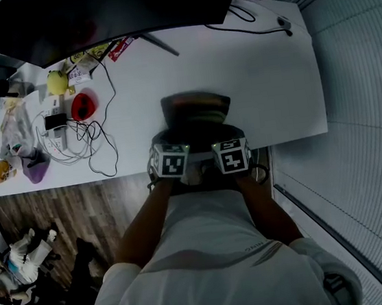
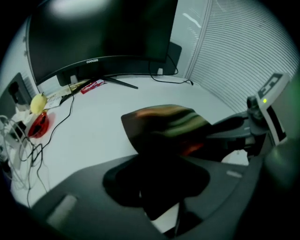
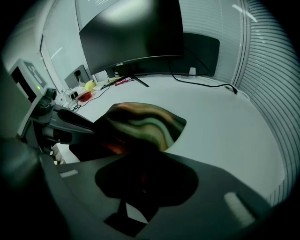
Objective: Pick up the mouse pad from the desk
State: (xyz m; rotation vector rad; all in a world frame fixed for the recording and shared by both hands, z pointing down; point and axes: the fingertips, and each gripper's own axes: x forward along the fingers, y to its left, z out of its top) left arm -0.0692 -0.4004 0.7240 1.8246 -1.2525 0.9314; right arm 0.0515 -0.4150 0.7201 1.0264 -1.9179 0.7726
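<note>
White desk (image 1: 271,69) with a curved dark monitor (image 1: 112,13) along the back and window blinds (image 1: 362,58) to the right.
Mouse pad (image 1: 195,109): dark with wavy coloured stripes, at the desk's near edge in front of the person, bowed rather than flat.
Left gripper (image 2: 157,185): jaws clamped on the pad's near-left part.
Right gripper (image 3: 143,185): jaws clamped on the pad's near-right part.
Desk, left end: tangled cables (image 1: 92,136), red object (image 1: 83,105), yellow toy (image 1: 57,82), all well apart from the pad.
</note>
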